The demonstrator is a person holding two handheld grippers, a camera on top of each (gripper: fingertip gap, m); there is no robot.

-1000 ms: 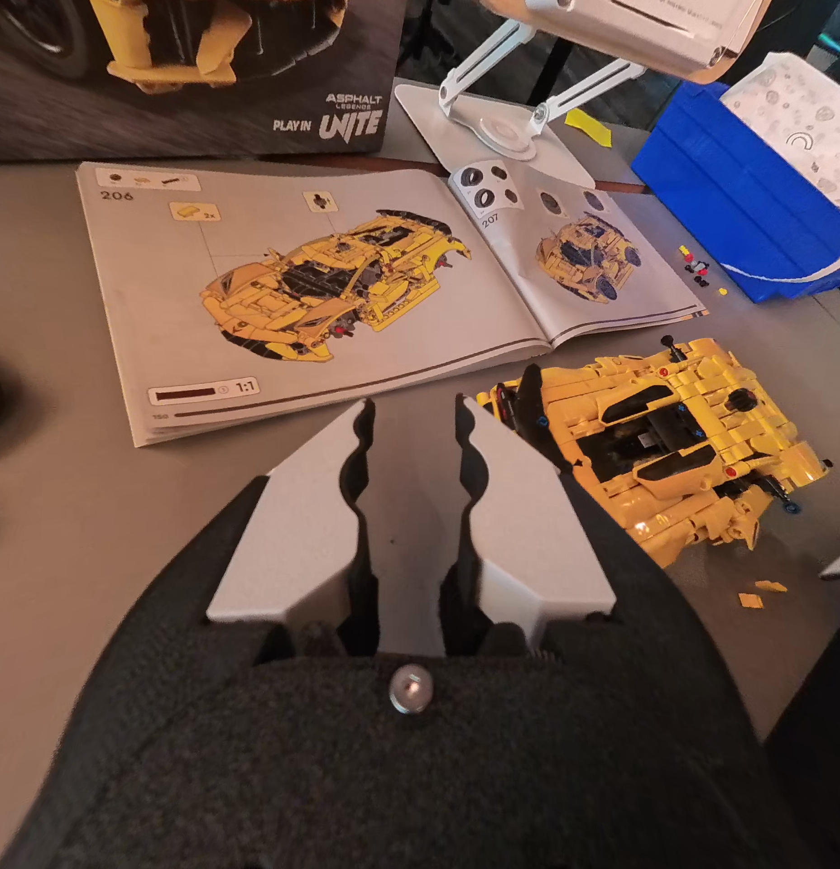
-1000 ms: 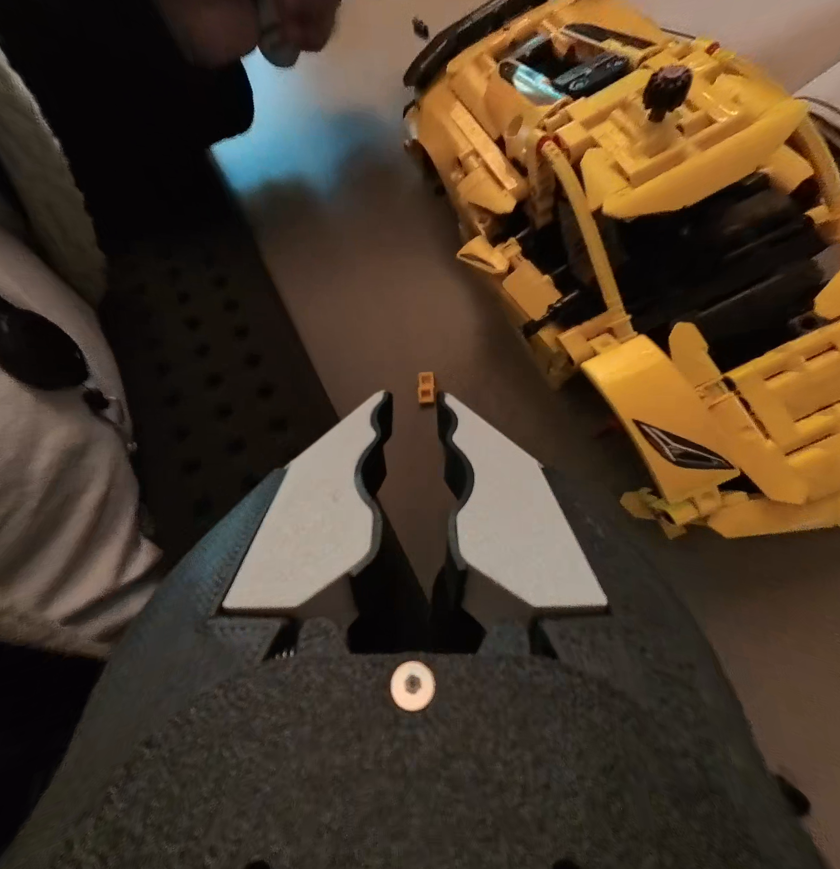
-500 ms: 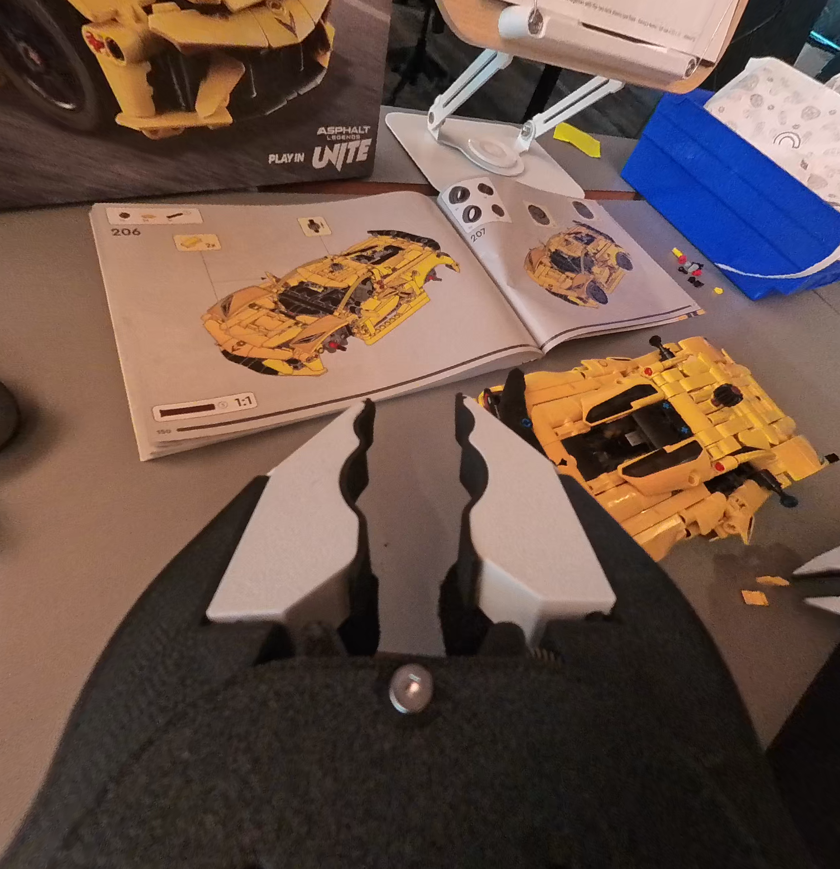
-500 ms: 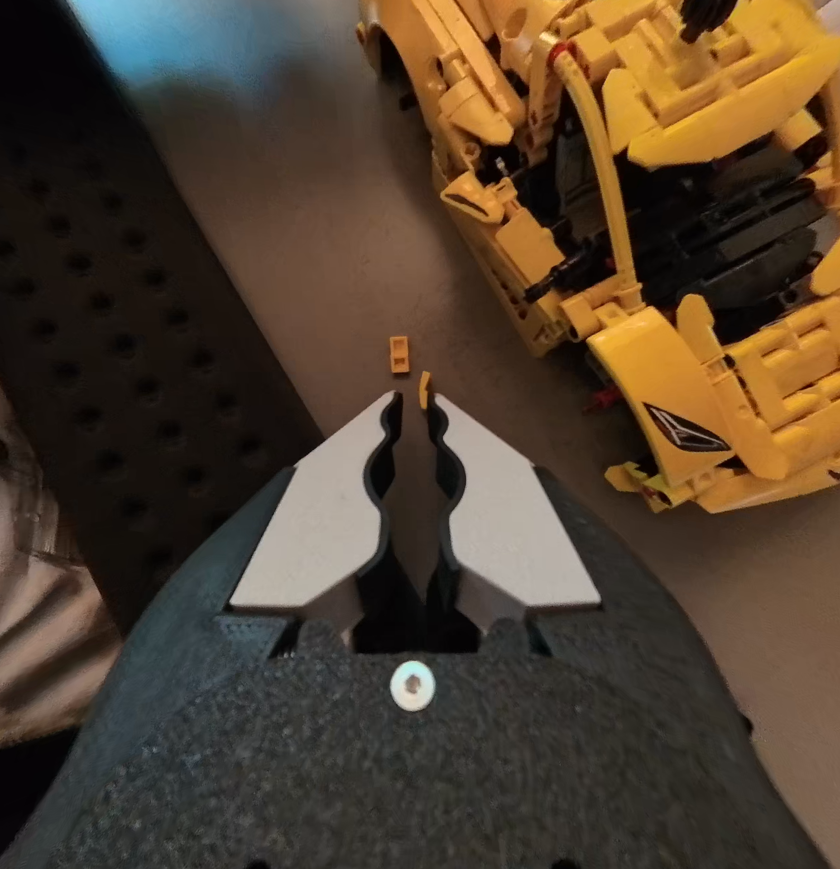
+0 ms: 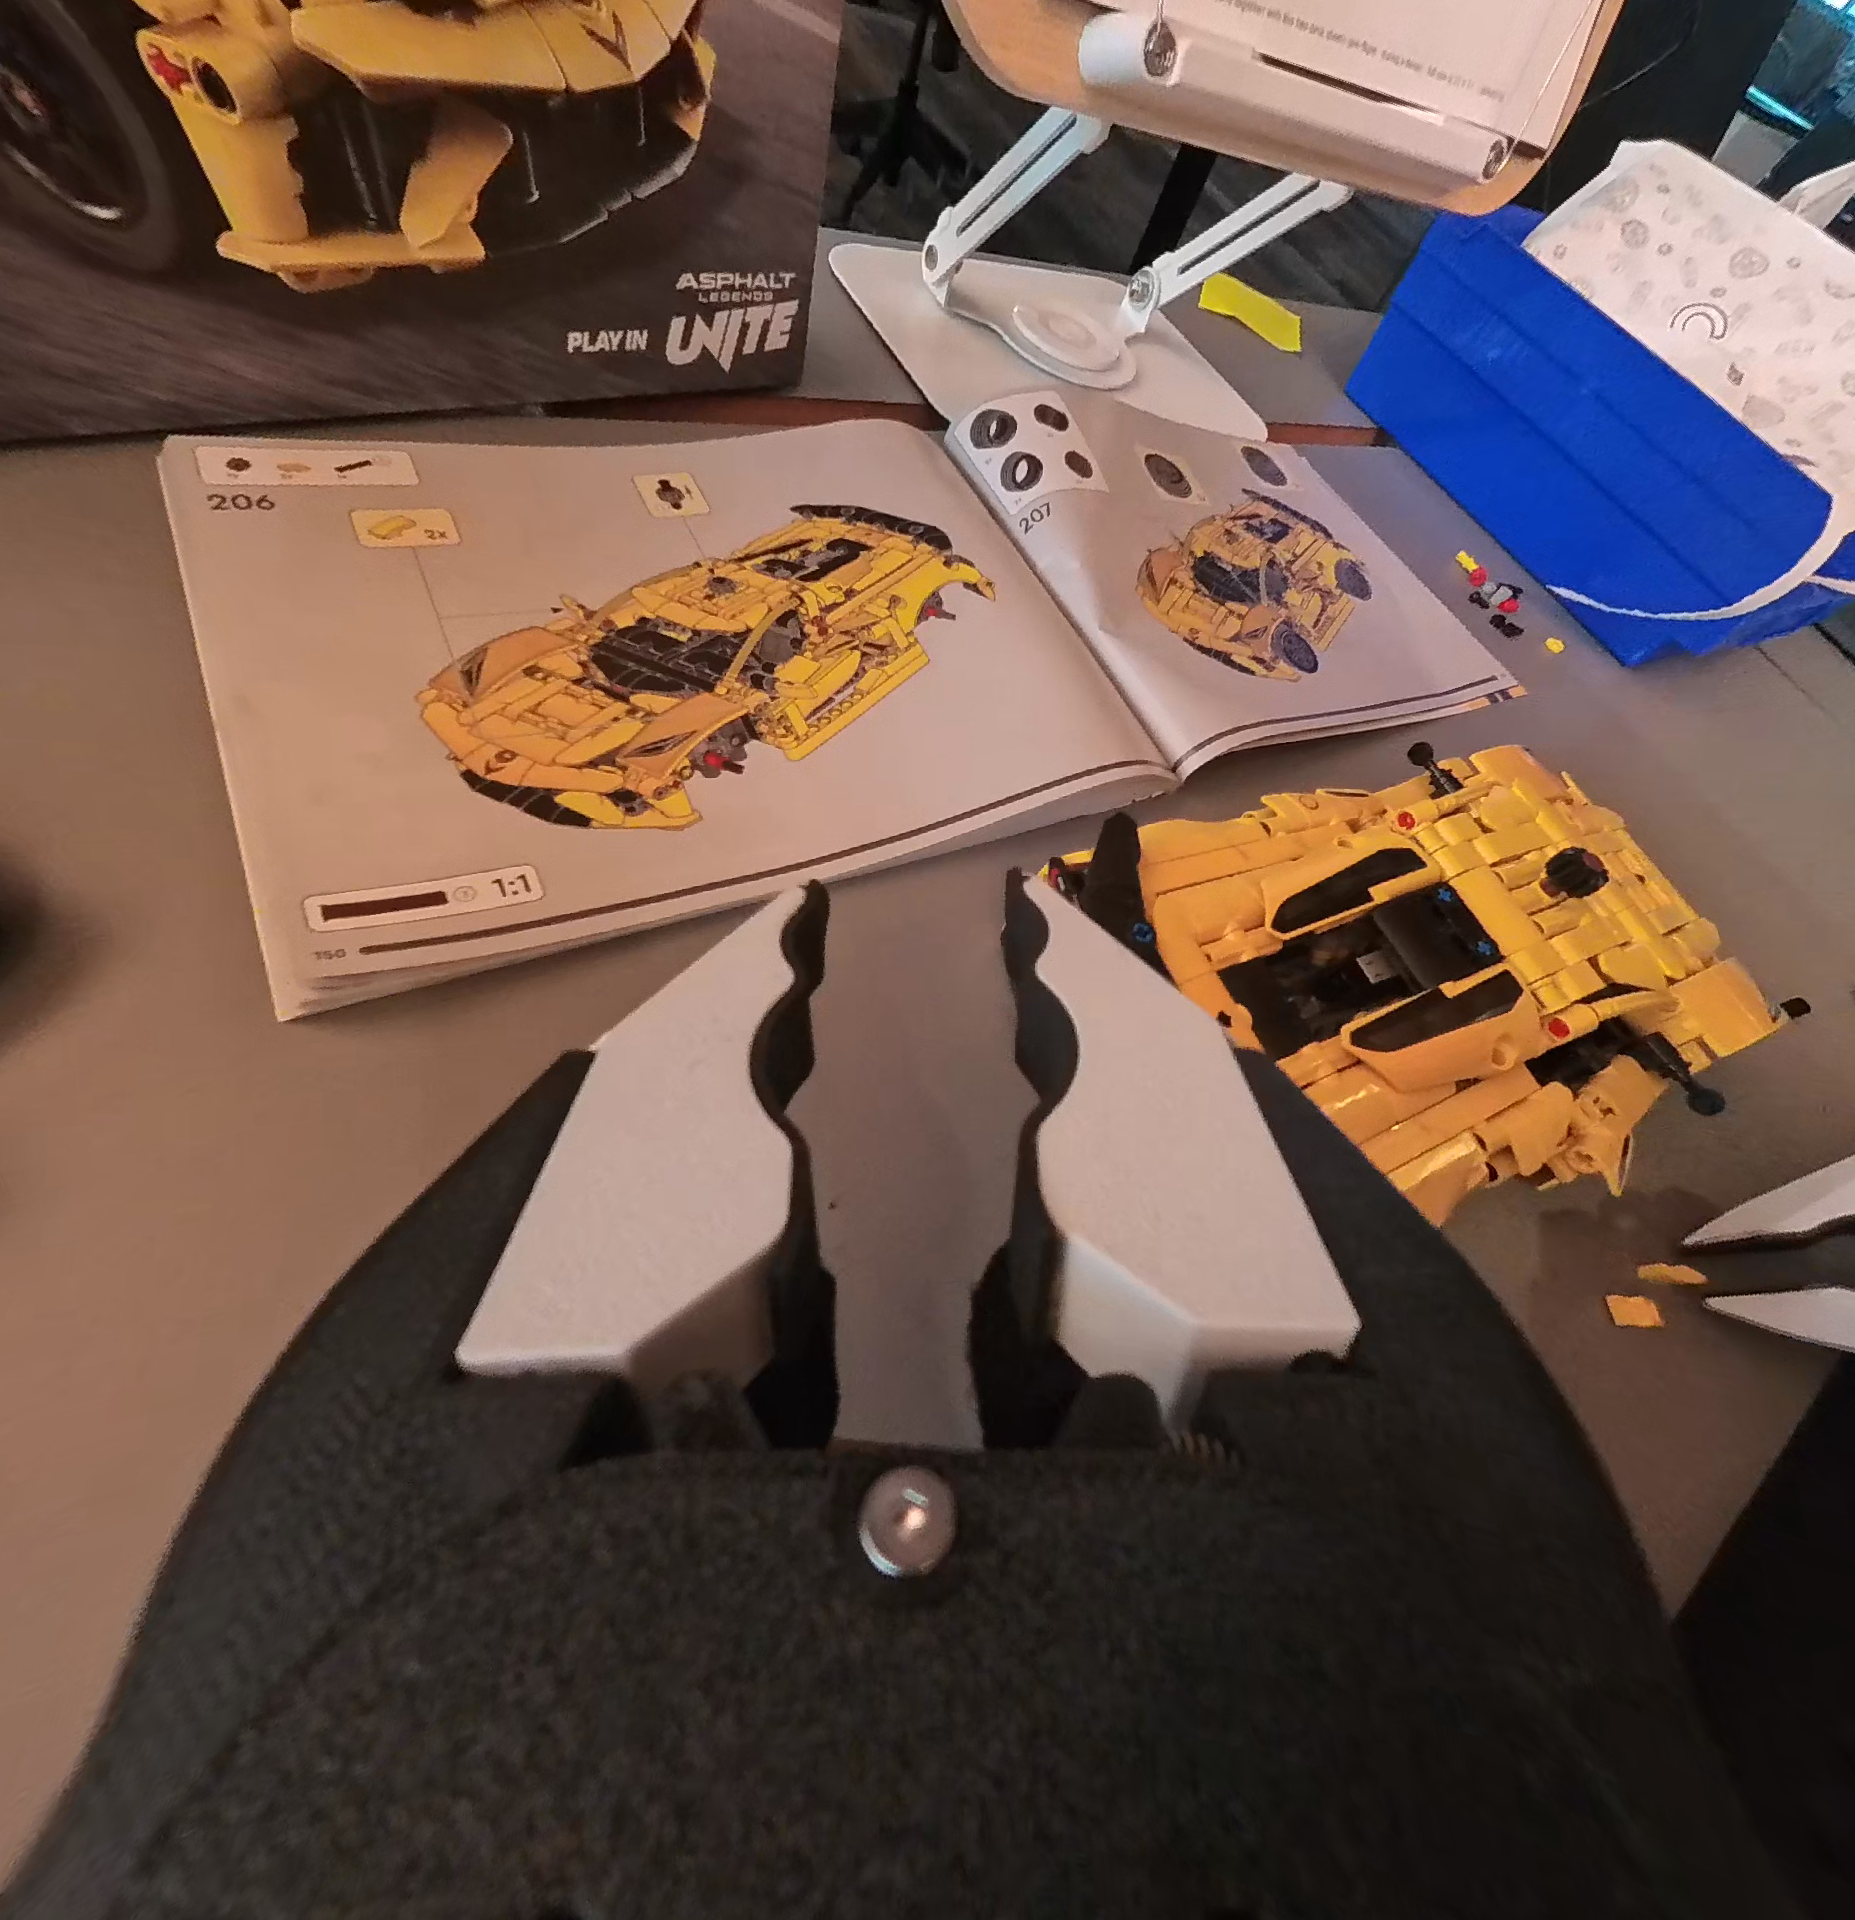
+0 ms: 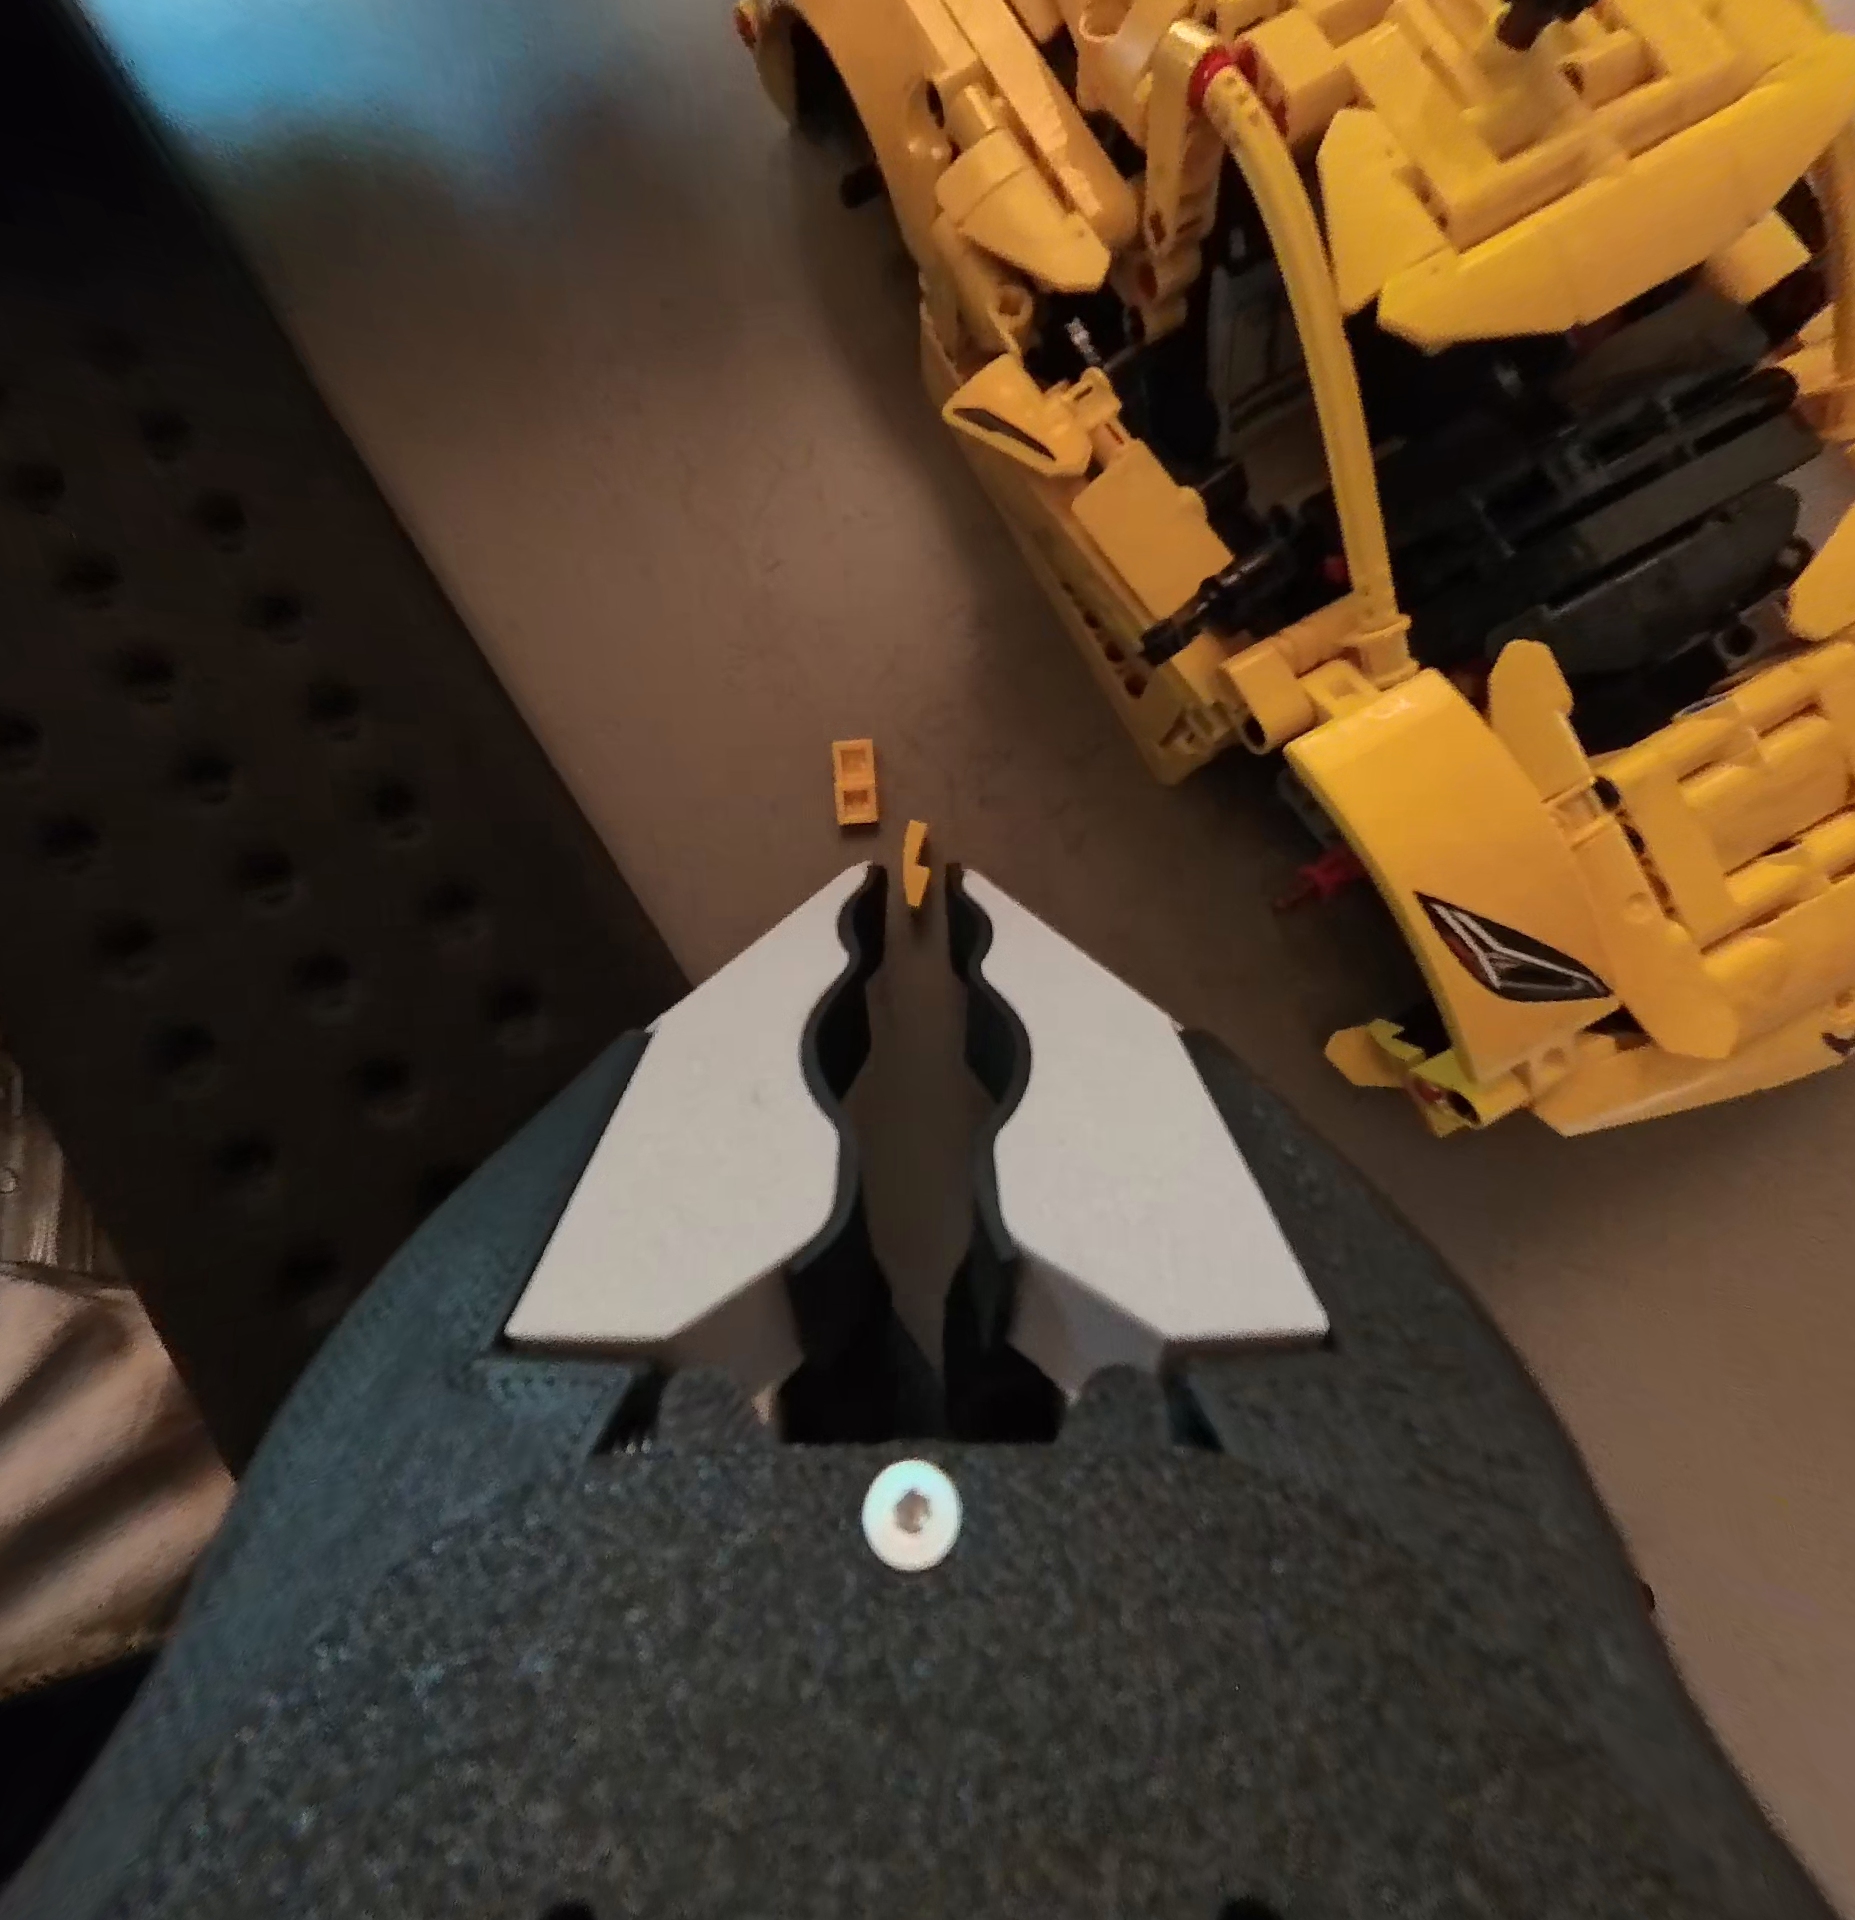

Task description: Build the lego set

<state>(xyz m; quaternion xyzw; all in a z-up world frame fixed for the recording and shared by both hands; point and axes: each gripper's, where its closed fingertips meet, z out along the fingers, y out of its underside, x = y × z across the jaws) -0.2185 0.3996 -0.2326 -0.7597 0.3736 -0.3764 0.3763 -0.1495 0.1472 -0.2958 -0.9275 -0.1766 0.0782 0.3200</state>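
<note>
The right gripper [image 6: 915, 871], jaws narrowed but still parted, has closed in around the tilted yellow piece [image 6: 914, 881] at frame centre, ready to pinch

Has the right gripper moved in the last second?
Yes. The right gripper advanced toward the two small orange lego pieces; its jaws now flank one tilted piece, beside the yellow lego car.

Left view high, wide over table [image 5: 123, 1195]; right view close, steep; both show car [image 5: 1422, 966].
</note>
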